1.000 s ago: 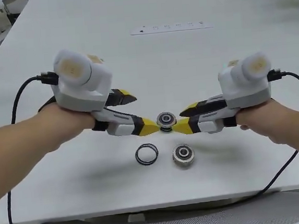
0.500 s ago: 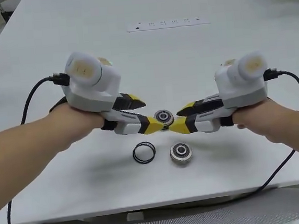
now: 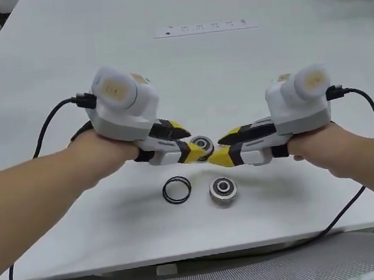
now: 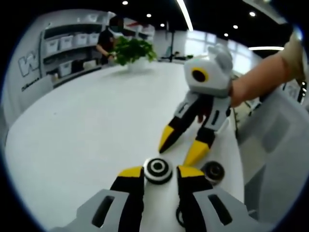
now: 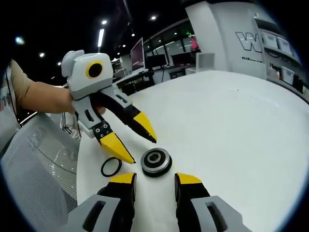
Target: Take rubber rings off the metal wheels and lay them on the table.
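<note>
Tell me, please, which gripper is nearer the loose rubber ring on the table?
Left. The left gripper is just beyond the rubber ring; the right gripper is farther off, beyond the wheel beside it.

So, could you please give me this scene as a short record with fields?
left claw: astride a dark-rimmed wheel, contact unclear
right claw: open, tips just short of that wheel
loose ring: flat on the table
second wheel: beside the loose ring, not touching, rim bare metal
rings off: one, by the look of it
</note>
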Demonstrator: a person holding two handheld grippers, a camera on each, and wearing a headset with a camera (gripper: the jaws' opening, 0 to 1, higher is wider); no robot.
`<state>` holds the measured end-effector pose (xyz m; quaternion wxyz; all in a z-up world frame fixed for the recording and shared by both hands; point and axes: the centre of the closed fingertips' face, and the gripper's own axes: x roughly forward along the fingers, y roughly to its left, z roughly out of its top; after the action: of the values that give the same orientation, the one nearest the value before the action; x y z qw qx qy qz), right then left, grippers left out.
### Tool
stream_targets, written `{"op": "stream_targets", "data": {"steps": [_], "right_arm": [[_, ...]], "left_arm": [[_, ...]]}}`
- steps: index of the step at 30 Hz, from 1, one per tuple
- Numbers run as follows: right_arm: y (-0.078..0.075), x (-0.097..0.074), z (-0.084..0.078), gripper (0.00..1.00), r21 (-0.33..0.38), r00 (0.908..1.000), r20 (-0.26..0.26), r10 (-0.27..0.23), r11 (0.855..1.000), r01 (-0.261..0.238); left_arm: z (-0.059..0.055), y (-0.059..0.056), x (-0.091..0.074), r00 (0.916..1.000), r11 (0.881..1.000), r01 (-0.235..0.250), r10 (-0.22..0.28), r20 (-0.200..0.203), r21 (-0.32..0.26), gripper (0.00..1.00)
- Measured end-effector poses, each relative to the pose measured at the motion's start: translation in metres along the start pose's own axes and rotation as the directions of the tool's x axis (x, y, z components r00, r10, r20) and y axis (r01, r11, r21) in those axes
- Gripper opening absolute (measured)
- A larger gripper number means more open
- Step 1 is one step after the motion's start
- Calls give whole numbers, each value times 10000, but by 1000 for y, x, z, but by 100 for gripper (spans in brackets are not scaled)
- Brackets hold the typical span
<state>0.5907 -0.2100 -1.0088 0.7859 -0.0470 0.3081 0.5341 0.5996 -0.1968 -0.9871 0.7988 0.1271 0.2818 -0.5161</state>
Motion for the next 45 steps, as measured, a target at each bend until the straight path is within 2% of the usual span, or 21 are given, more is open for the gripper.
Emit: {"op": "stream_targets", "data": {"steps": [7, 12, 15, 24, 35, 39, 45], "right_arm": [[-1, -1, -1, 29, 36, 10000, -20, -38, 10000, 38], [-1, 0, -2, 29, 61, 10000, -24, -33, 10000, 33], [-1, 0, -2, 29, 61, 10000, -13, -27, 10000, 27], [-1, 2, 0, 29, 45, 10000, 31, -29, 10000, 29], [2, 11, 6, 29, -248, 10000, 16, -44, 9997, 44], [-1, 15, 5, 30, -457, 9997, -105, -240, 9987, 235], [-1, 17, 7, 26, -679, 9996, -142, -262, 9974, 252]], "left_arm": [[0, 1, 6, 9999, 9993, -102, 105, -71, 371, 21], [-1, 1, 10, 9999, 9990, -110, 115, -112, 429, 20], [-4, 1, 12, 9994, 9976, -195, 214, -277, 668, 19], [-3, 1, 14, 9992, 9937, -351, 370, -160, 1069, 16], [-3, 4, 12, 9981, 9941, -614, 606, 115, 897, 14], [-3, 5, 12, 9979, 9941, -644, 635, 133, 874, 14], [-4, 6, 12, 9976, 9939, -684, 673, 158, 862, 14]]}}
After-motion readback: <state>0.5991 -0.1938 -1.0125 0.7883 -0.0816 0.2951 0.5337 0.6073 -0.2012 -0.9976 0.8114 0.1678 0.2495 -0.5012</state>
